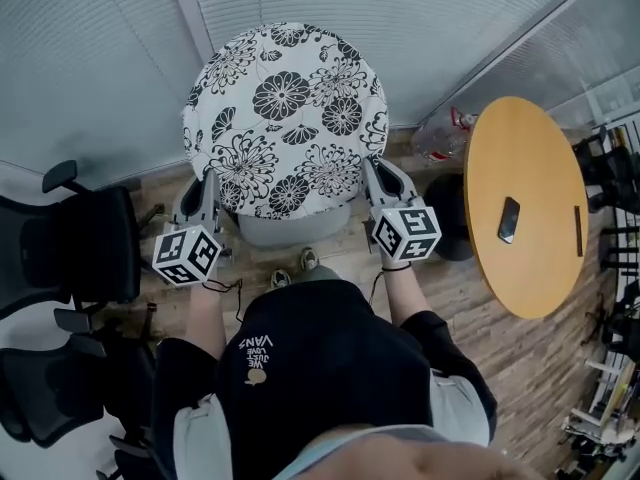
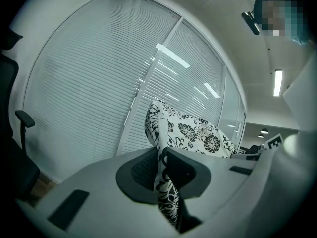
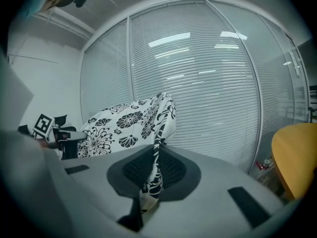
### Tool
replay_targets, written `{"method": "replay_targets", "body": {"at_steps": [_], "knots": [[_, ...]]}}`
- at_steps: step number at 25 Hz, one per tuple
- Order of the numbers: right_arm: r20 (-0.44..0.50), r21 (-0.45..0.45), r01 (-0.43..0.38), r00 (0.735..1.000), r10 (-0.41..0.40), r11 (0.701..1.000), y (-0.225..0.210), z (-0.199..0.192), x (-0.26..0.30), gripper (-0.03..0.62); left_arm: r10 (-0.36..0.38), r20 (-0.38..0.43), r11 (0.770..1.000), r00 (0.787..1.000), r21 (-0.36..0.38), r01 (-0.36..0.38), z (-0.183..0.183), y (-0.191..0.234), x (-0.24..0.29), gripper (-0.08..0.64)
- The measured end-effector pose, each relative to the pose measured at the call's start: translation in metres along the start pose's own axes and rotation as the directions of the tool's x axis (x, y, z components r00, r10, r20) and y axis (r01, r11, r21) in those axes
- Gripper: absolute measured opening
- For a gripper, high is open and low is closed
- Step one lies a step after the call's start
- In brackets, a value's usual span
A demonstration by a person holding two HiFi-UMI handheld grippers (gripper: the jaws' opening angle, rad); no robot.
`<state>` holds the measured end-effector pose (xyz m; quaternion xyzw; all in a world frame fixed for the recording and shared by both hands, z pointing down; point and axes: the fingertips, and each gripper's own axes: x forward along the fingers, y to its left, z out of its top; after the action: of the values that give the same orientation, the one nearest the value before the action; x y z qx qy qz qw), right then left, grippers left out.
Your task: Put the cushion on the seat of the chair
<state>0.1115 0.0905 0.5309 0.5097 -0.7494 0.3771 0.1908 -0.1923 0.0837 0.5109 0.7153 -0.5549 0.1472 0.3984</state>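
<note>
A round white cushion (image 1: 285, 118) with black flowers is held up flat in front of me, over a grey chair (image 1: 290, 230) of which only a strip shows below its near edge. My left gripper (image 1: 207, 186) is shut on the cushion's left rim and my right gripper (image 1: 376, 173) on its right rim. In the left gripper view the fabric (image 2: 198, 133) is pinched between the jaws of the left gripper (image 2: 161, 171). The right gripper view shows the cushion (image 3: 124, 123) clamped the same way in the right gripper (image 3: 154, 170).
A round wooden table (image 1: 525, 208) with a phone (image 1: 509, 219) on it stands at the right. Black office chairs (image 1: 70, 258) crowd the left side. Glass walls with blinds (image 1: 100, 68) close the corner behind the grey chair. A plastic bag (image 1: 440, 133) lies by the wall.
</note>
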Motion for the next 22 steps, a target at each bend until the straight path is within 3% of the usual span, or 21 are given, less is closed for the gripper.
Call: {"method": "replay_targets", "body": {"at_steps": [15,22], "knots": [[-0.019,0.000,-0.103,0.995,0.103,0.995,-0.024,-0.008,0.023,0.032,0.115,0.027,0.993,0.993,0.002,-0.115,-0.010,-0.009,-0.002,0.038],[-0.036,0.003,-0.080,0.996,0.080,0.997,-0.026,-0.009,0.025,0.032,0.106,-0.001,0.994,0.994,-0.010,-0.106,-0.014,-0.005,0.001,0.038]]}}
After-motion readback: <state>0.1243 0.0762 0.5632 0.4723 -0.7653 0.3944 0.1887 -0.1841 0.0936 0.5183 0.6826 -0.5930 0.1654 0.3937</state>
